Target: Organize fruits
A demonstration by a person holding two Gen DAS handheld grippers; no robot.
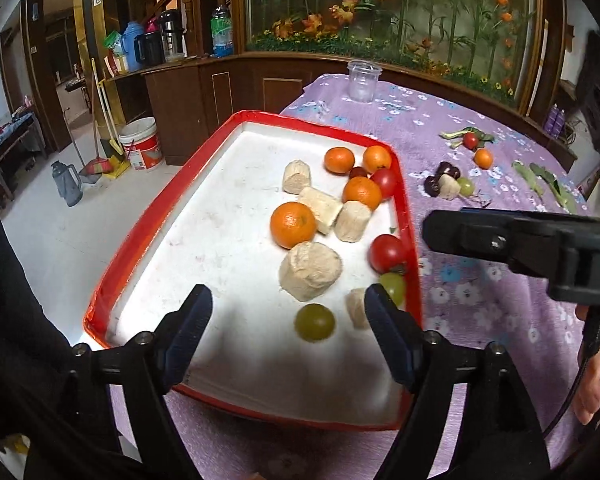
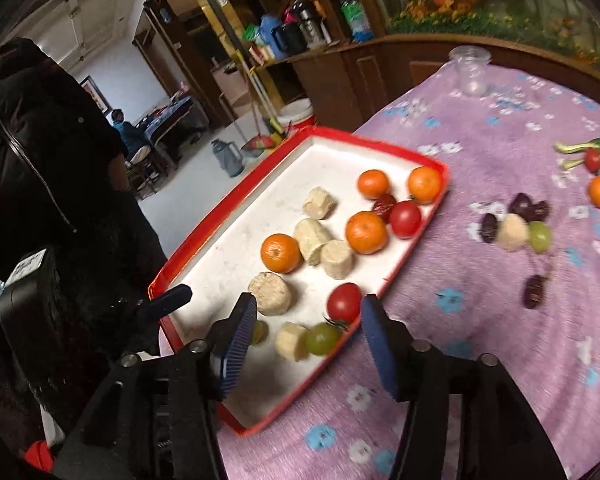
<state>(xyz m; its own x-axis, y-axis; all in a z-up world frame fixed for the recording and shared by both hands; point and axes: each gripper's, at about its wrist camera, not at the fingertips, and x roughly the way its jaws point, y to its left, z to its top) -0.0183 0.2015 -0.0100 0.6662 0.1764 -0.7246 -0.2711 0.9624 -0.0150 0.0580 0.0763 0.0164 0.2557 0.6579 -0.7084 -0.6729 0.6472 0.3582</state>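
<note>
A white tray with a red rim (image 1: 406, 216) (image 2: 380, 147) holds several oranges (image 1: 293, 225), tomatoes (image 1: 387, 253), pale cut chunks (image 1: 310, 271) and two green grapes. My left gripper (image 1: 287, 300) is open above the tray's near end, with a green grape (image 1: 314, 321) lying free just past its fingertips. My right gripper (image 2: 309, 305) is open over the tray's near right corner, above a grape (image 2: 322, 338), a pale chunk (image 2: 291, 340) and a tomato (image 2: 343, 303), its pads touching none. On the purple cloth lie an orange (image 1: 483, 158), a tomato (image 1: 470, 141), a grape (image 1: 466, 186) and dark dates (image 1: 446, 169).
A clear plastic cup (image 1: 363, 80) stands at the table's far edge. Green leaves (image 1: 548, 184) lie at the far right of the cloth. The tray overhangs the table's left edge above the floor. A person in a dark jacket (image 2: 40, 160) is close on the left.
</note>
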